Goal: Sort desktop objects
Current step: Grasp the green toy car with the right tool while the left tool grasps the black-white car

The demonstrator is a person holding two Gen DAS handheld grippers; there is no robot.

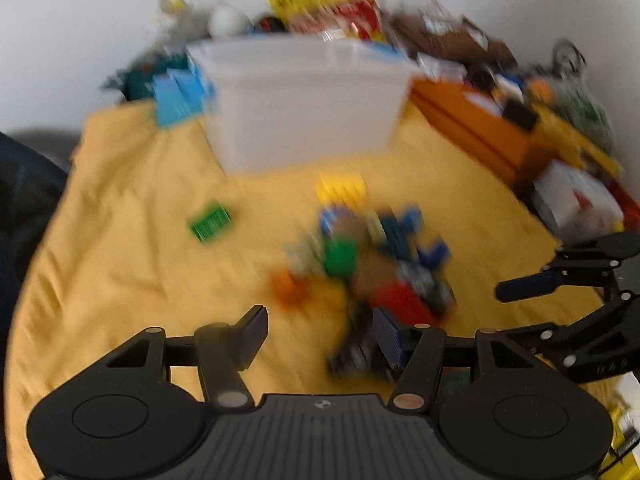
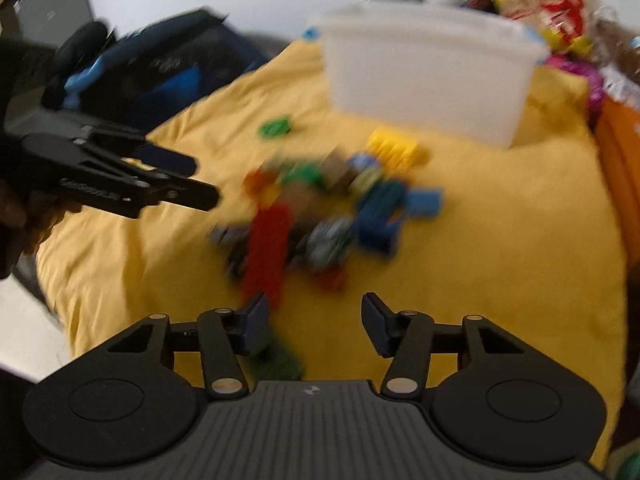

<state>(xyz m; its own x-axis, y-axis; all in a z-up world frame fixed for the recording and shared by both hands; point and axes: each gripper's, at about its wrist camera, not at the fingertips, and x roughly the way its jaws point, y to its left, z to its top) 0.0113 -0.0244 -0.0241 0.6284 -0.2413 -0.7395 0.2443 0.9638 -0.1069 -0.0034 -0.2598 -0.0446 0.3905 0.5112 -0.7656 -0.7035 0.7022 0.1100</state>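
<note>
Both views are motion-blurred, so fine detail is soft. A rumpled, matte yellow cloth [image 1: 120, 240] covers the desk, creased into shallow folds. In its middle lies a loose pile of blocky plastic bricks [image 1: 372, 256] in red, blue, green, orange and yellow, studded on top where the blur lets it show. One green brick [image 1: 210, 222] lies apart from the pile, to its left, and a yellow brick [image 1: 342, 188] sits at the pile's far edge. Behind them stands a translucent white plastic bin [image 1: 304, 108], rectangular with a rolled rim; what it holds cannot be seen.

The left gripper [image 1: 320, 332], matte black with ribbed dark-blue pads, hovers over the near side of the pile, its jaws spread with nothing between them. The right gripper [image 2: 314, 320] hangs over the cloth just short of a long red brick [image 2: 268, 248], jaws likewise spread and empty.

A glossy yellow-and-red packet [image 1: 328, 0] and an orange box [image 1: 468, 120] crowd the far edge of the desk
</note>
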